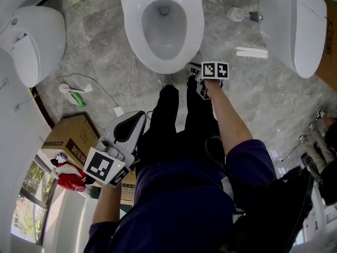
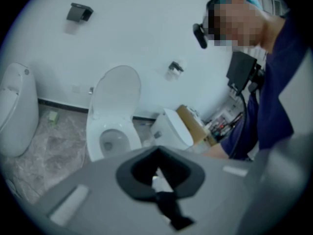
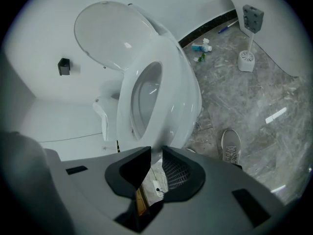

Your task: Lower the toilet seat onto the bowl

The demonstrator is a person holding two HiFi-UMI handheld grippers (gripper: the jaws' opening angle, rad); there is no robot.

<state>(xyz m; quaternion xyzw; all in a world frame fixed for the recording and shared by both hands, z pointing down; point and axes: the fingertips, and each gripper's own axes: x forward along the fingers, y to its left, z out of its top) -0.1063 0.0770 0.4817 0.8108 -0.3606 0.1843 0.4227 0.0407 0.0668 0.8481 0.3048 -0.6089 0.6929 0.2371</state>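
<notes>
Seemingly the toilet seat [image 1: 196,25] already lies flat on the bowl [image 1: 167,66], which stands at the far edge of the floor [image 1: 100,30] against the wall, while the lid [image 3: 105,33] stands raised behind it; so the main risk, as I judge it, is wasted or mistaken work: a gripper could go for the lid as though it were the seat and let it drop hard onto the ring; a second risk is a knock, since the right gripper [image 1: 195,68] sits low, just beside the front rim of the bowl, and a small push forward would strike the porcelain; its jaws stand only narrowly apart with nothing between them, too narrow, I think, to take the seat's edge without widening first; the person's shoe [image 3: 231,146] rests near the foot of the bowl, so a shuffle there could bump the arm; the right arm reaches straight out and down, its gripper tipped towards the floor at the bowl's front; the left gripper [image 1: 140,116] is held back near the person's hip, well apart from the toilet, angled downward, its jaws drawn together at the tips and empty.
</notes>
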